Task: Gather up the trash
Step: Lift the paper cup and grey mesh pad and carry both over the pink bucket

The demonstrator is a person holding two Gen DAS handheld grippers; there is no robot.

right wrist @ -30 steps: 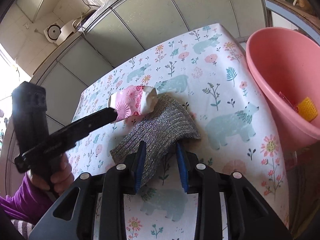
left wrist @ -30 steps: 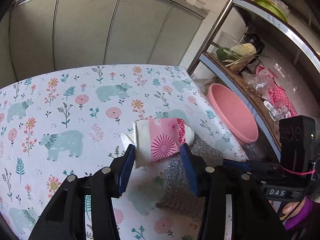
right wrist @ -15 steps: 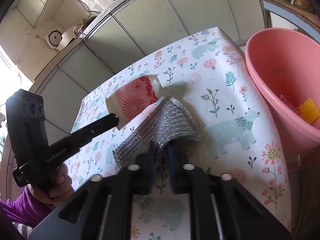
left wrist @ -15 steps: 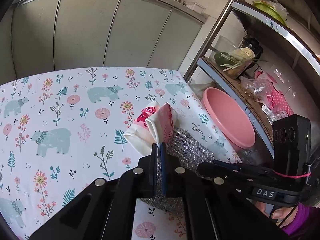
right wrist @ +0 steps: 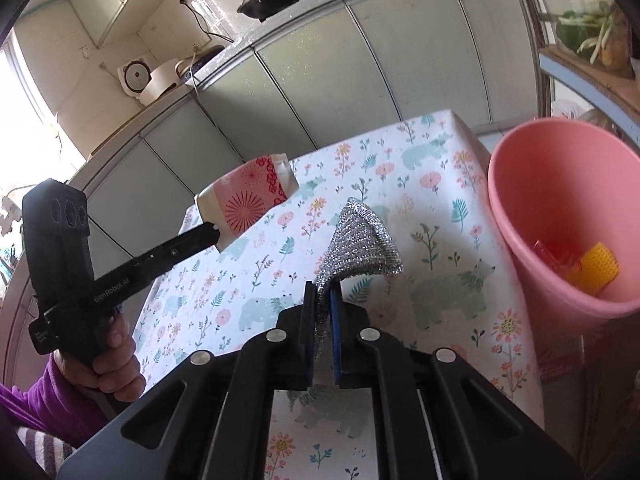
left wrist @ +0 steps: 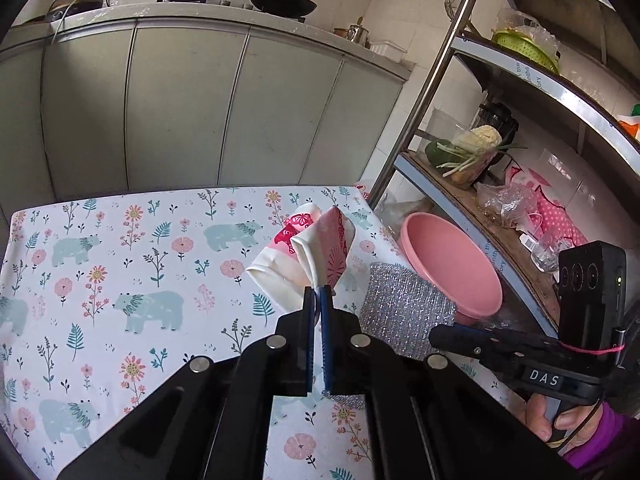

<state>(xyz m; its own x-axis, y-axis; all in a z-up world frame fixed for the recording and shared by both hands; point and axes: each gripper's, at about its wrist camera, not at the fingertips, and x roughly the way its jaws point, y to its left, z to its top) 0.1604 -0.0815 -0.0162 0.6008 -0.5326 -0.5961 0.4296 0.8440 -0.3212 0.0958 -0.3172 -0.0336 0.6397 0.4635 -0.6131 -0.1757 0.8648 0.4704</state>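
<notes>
My left gripper (left wrist: 319, 294) is shut on a crumpled pink-and-white paper cup (left wrist: 308, 252) and holds it up off the table; the cup also shows in the right wrist view (right wrist: 248, 204). My right gripper (right wrist: 322, 290) is shut on a silver glittery cloth (right wrist: 356, 240), lifted above the table; the cloth also shows in the left wrist view (left wrist: 400, 300). A pink plastic basin (right wrist: 560, 216) stands off the table's right edge, also in the left wrist view (left wrist: 452, 264). It holds a yellow piece (right wrist: 596, 268) and red scraps.
The table wears a floral bear-print cloth (left wrist: 120, 272). A metal shelf rack (left wrist: 520, 184) with vegetables and bags stands at the right. Grey cabinets (left wrist: 180, 100) line the back, with pans on the counter.
Both grippers closed, the left on the cup and the right on the cloth, and both lifted their loads off the table.
</notes>
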